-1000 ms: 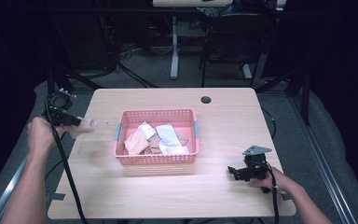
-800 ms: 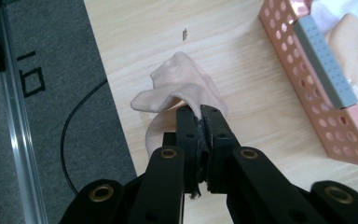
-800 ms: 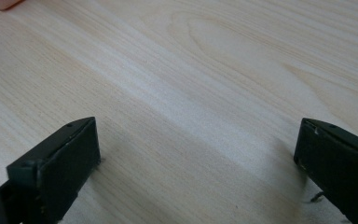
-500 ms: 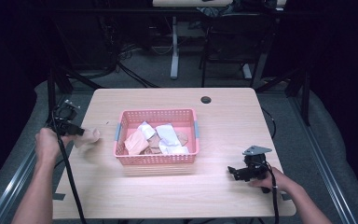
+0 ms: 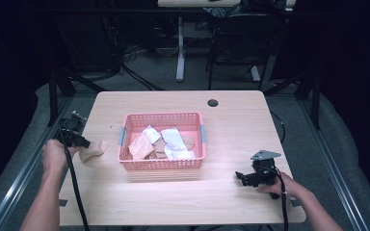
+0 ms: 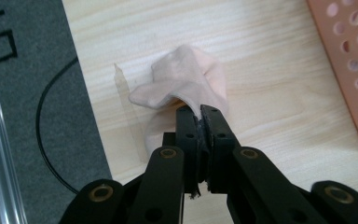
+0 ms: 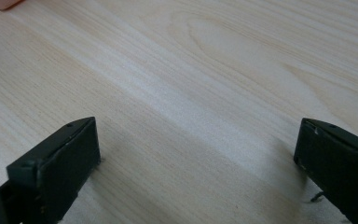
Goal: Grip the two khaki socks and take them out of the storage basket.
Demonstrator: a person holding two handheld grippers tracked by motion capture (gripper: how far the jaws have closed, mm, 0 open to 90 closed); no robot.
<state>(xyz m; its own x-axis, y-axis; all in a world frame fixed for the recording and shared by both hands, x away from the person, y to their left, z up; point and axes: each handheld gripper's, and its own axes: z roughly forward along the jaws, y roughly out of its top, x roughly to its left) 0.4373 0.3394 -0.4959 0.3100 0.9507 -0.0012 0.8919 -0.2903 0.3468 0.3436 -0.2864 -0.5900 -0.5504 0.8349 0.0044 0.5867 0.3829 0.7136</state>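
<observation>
At the left edge of the wooden table (image 5: 231, 120), the left gripper (image 6: 199, 112) has its jaws pinched together on a fold of a pale pink cloth piece (image 6: 186, 81), soft and crumpled, which lies on the tabletop just left of the pink basket (image 5: 161, 162) — near it, not touching. In the left gripper view, white marks on the grey floor (image 6: 23, 116) beside the table look like part of a number or letter; they cannot be read. The perforated plastic basket sits mid-table and holds a jumble of white and beige cloth or paper pieces (image 5: 163, 143). A small black round thing (image 5: 213, 102) lies near the far edge. At the right, the right gripper (image 5: 243, 177) rests low over bare wood near the front edge — its jaws stand wide apart, nothing between them.
</observation>
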